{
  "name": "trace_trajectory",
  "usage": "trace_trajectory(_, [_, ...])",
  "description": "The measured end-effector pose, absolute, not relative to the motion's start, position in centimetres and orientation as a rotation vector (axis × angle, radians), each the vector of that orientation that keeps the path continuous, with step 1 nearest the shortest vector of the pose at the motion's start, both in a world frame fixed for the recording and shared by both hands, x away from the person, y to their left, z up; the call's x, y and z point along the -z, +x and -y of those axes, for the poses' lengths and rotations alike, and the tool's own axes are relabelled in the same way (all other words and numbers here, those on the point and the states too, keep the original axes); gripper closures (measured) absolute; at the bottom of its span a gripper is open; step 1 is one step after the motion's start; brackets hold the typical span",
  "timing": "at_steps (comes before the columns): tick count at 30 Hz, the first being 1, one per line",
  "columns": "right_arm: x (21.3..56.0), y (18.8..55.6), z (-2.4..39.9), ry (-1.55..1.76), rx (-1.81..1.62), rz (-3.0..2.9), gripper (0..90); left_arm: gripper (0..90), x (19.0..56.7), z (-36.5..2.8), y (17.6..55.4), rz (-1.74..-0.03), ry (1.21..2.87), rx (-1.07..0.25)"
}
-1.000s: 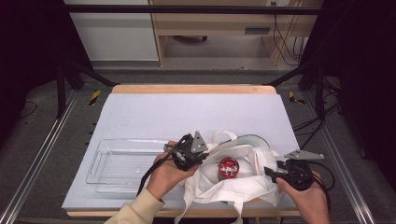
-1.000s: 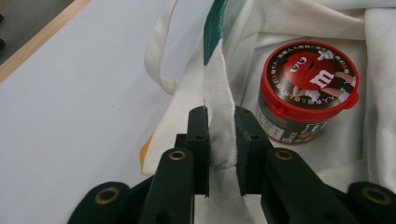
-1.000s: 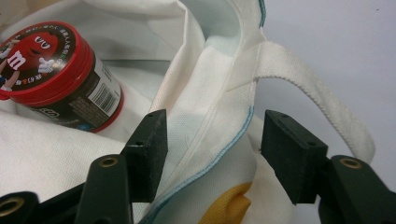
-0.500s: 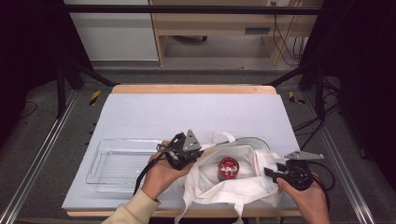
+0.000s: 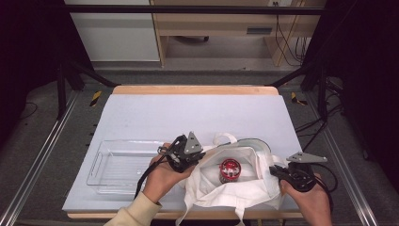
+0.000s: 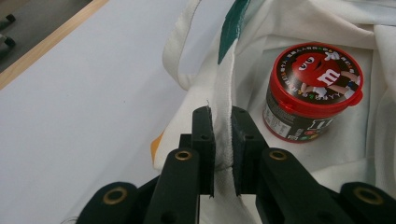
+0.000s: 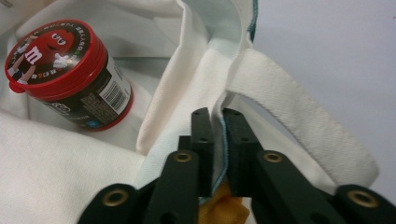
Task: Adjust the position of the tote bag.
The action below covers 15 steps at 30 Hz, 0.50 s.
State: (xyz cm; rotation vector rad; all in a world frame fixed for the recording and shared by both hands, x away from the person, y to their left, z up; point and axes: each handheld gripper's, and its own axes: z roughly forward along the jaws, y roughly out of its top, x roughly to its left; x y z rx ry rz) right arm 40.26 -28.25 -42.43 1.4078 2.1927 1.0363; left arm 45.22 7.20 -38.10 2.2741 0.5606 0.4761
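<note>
Now that the right gripper [image 7: 214,116] has just been closing onto the tote bag [image 5: 235,193] rim, both grippers pinch cloth — left gripper [image 6: 219,116] clenched on the opposite edge. Bag sits on the table's [image 5: 188,113] near edge, candy tub [image 5: 229,170] inside — likely ready to spread or lift.

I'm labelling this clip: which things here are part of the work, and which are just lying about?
In the work:
- white tote bag, rim pinched on both sides
- left hand-held gripper and right hand-held gripper, both shut on the rim
- red-lidded M&M's candy tub, inside the bag

Lying about:
- clear plastic tray
</note>
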Motion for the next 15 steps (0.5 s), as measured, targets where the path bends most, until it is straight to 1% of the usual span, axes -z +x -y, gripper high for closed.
trace_trajectory(5, [42.3,40.2,28.3,1.392,-1.026,-2.197,86.7,81.5,37.7,-7.3,45.2,-0.565,2.268,-0.474])
trace_trajectory(12, [40.5,40.2,29.1,1.359,-1.040,-2.160,87.0,81.8,36.5,-7.7,44.9,-0.560,2.252,-0.504])
trace_trajectory(15, [40.4,40.6,29.4,1.360,-1.021,-2.165,87.1,82.1,36.8,-7.8,45.3,-0.581,2.268,-0.516])
